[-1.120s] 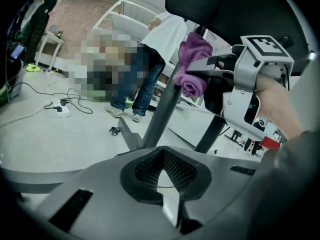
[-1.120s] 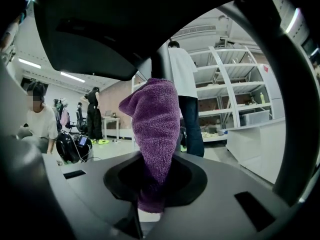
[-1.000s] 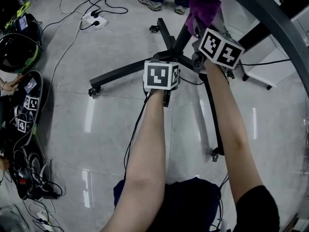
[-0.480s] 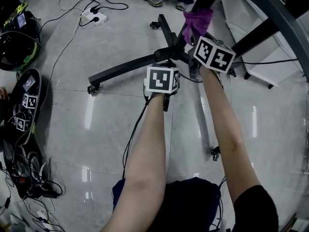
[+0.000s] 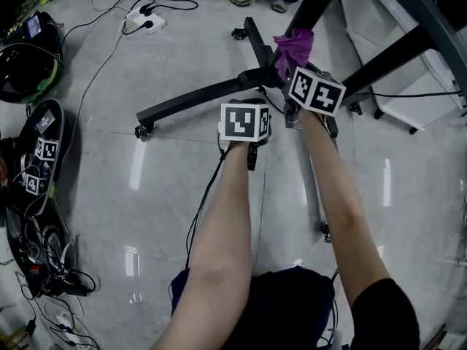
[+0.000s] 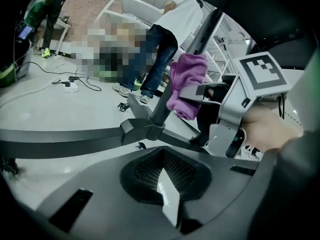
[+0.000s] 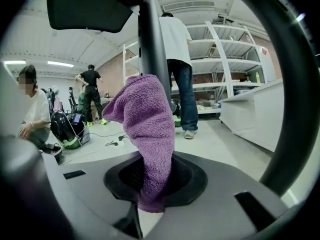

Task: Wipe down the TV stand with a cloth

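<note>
right gripper [image 7: 150,186]: jaws pinch the lower end of a purple terry cloth [image 7: 147,126]; the free end stands up in front of the tv stand's black column [image 7: 152,44]. in the head view the cloth [image 5: 293,47] lies against the column, just above the hub where the legs [image 5: 193,102] meet.

left gripper [image 6: 167,191]: jaws pressed together, nothing between them. it is held over the hub [image 6: 150,126], near the right gripper.

markings: each gripper's cube [image 5: 244,120] carries square black-and-white marker patterns. similar markers show on devices [image 5: 44,152] on the floor at the left. no lettering is legible in any view.

the stand rests on a glossy grey floor; its legs end in castors [image 5: 141,131]. a white power strip [image 5: 143,25] with cables lies beyond it.
</note>
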`<state>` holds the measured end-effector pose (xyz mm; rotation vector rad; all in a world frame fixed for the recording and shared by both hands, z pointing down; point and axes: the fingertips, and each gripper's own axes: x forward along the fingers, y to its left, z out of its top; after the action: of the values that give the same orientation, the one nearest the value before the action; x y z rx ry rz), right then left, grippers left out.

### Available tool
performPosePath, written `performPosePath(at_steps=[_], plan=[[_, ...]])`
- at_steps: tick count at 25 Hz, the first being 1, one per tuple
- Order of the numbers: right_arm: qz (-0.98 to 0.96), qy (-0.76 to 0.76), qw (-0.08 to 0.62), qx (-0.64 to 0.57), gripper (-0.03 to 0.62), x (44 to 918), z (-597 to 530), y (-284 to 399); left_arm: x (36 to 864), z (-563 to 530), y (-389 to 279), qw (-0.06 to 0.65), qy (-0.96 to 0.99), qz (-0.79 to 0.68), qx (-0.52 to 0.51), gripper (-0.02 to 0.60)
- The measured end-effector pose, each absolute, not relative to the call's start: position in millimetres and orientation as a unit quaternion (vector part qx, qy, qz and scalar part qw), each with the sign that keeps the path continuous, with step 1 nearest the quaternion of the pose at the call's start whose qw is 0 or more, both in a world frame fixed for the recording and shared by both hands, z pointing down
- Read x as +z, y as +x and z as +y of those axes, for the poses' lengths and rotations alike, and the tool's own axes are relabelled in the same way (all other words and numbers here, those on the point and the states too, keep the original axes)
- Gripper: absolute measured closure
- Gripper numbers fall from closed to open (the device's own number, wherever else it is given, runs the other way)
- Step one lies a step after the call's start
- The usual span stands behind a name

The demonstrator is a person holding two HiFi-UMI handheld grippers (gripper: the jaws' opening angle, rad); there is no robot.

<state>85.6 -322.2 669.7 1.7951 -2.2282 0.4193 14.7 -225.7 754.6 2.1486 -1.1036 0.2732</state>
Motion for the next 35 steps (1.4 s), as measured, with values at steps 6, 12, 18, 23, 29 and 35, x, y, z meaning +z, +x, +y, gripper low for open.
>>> performPosePath(at_steps=[6, 12, 18, 23, 29, 35], plan=[[-0.759, 0.611, 0.162, 0.157, 0.505, 712, -323, 86, 762, -224, 22, 0.352, 0.834, -0.408, 0.116, 0.577], [-0.751, 0.61, 0.171, 0.185, 0.505, 747, -323, 87, 767, -223, 26, 0.351, 0.834, -0.406, 0.126, 0.577], [-0.736, 0.615, 0.173, 0.221, 0.505, 773, -320, 94, 769, -221, 27, 0.352, 0.833, -0.404, 0.136, 0.577], [-0.731, 0.617, 0.172, 0.236, 0.505, 781, -314, 100, 766, -221, 31, 0.344, 0.837, -0.403, 0.138, 0.577], [-0.736, 0.615, 0.163, 0.231, 0.505, 765, -305, 106, 750, -222, 30, 0.332, 0.84, -0.41, 0.128, 0.577], [-0.742, 0.621, 0.144, 0.208, 0.505, 726, -298, 121, 719, -220, 37, 0.291, 0.855, -0.41, 0.123, 0.577]])
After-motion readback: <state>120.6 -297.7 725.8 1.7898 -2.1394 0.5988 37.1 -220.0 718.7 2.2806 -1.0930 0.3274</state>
